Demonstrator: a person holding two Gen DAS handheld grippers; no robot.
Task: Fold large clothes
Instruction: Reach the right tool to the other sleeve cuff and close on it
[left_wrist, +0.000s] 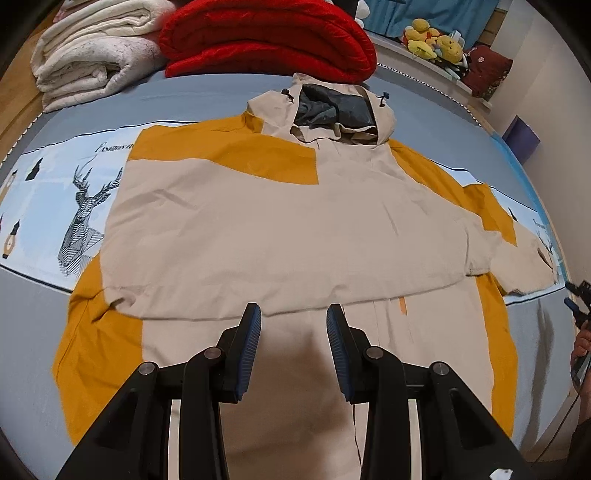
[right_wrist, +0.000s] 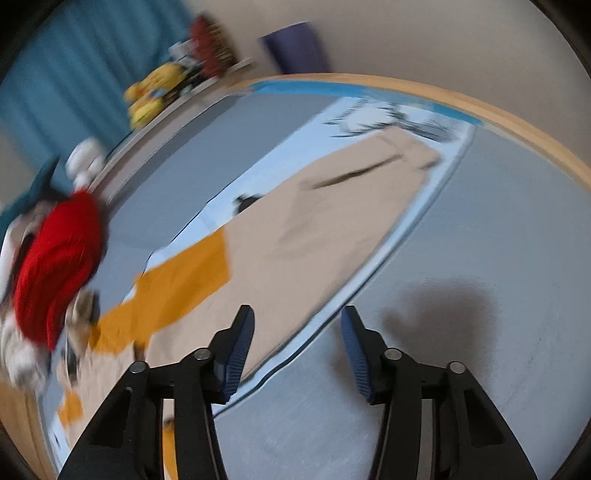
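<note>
- The jacket (left_wrist: 258, 229), beige with mustard-yellow panels and a grey-lined hood (left_wrist: 332, 107), lies face up and spread across the bed (left_wrist: 221, 88), its hood toward the stacked bedding at the far end.
- One sleeve is already folded: in the left wrist view the left-hand sleeve (left_wrist: 229, 236) lies flat across the chest, its lower edge running straight across the body just ahead of the left gripper (left_wrist: 293, 325).
- The other sleeve (left_wrist: 524, 258) is not yet folded; it stretches out to the right over the printed band of the sheet (left_wrist: 66, 192), its cuff near the bed's edge.
- The lower body and hem of the jacket lie unfolded beneath and beside the left gripper.
- The left gripper hangs above the middle of the jacket, its fingers apart with only bare cloth showing between them; it holds nothing.
- The right gripper (right_wrist: 297, 332) sits over the grey sheet just beside the outstretched sleeve (right_wrist: 351, 206), fingers apart and empty; its view is blurred.
- Judged from this, the fold is at an early stage: roughly one step of several is done.
- Left to do, as I read it: bring the outstretched sleeve across the chest, then fold the body up toward the hood.
- The red blanket (left_wrist: 269, 37) and the white quilt (left_wrist: 96, 48) play no part.
</note>
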